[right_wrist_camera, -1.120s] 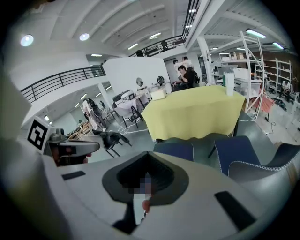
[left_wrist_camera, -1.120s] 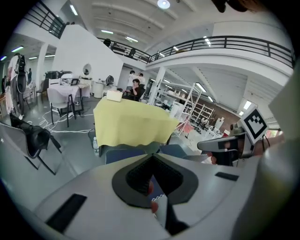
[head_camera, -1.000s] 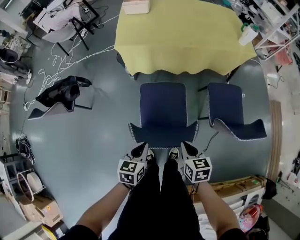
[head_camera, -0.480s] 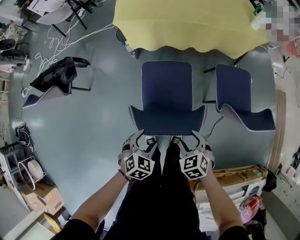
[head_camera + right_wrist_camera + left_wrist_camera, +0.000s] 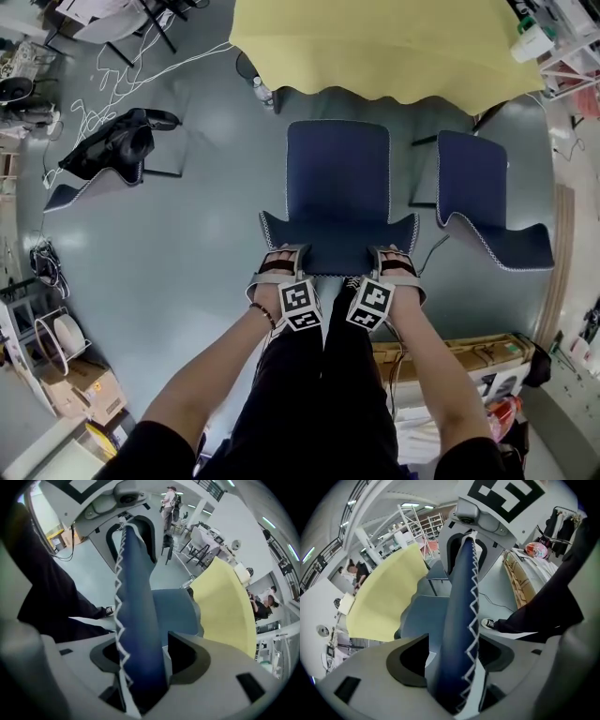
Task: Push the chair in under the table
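The chair (image 5: 337,178) is dark blue, with white zigzag stitching along its edges. It stands upright on the grey floor, its seat turned toward the desk (image 5: 375,47). A yellow cloth covers the desk, and the front of the seat stops just short of the cloth's hanging edge, so the seat is still out in the open.

The left gripper (image 5: 279,257) straddles the left part of the backrest's top edge. Its jaws are spread wide with the padded rim (image 5: 461,620) between them, and a gap shows on either side. The right gripper (image 5: 394,255) does the same on the right part of that edge. Its jaws are likewise apart around the rim (image 5: 138,620) and not pressing on it.

A second ago both grippers hung short of the backrest, above the person's shoes, with their jaws together. Since then they have come down, rolled over and opened their jaws across the rim. The chair keeps the same place relative to the desk.
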A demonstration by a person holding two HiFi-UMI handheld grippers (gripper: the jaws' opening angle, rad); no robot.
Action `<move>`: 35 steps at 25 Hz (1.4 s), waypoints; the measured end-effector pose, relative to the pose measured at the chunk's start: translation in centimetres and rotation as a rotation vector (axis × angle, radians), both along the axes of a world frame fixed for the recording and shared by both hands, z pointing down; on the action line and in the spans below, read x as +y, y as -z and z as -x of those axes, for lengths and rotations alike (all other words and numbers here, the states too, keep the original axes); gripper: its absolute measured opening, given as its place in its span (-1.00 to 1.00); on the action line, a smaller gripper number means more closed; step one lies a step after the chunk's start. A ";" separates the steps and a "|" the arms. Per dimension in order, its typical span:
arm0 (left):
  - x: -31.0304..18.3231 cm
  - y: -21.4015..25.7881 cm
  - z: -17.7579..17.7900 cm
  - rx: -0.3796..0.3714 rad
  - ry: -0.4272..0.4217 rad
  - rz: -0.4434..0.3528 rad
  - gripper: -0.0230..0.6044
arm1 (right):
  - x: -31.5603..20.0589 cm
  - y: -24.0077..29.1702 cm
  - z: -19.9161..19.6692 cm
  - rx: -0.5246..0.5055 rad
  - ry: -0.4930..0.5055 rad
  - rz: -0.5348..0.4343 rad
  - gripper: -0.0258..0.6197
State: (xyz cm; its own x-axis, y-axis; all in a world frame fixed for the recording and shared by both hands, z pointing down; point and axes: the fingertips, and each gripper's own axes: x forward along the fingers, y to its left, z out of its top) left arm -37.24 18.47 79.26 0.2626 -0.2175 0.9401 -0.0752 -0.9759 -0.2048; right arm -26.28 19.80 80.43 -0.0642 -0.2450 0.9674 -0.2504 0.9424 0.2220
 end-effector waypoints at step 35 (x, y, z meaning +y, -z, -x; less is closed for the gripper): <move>-11.2 -1.3 -2.0 -0.013 -0.191 -0.036 -0.33 | -11.3 -1.1 -1.2 0.053 0.132 -0.030 -0.46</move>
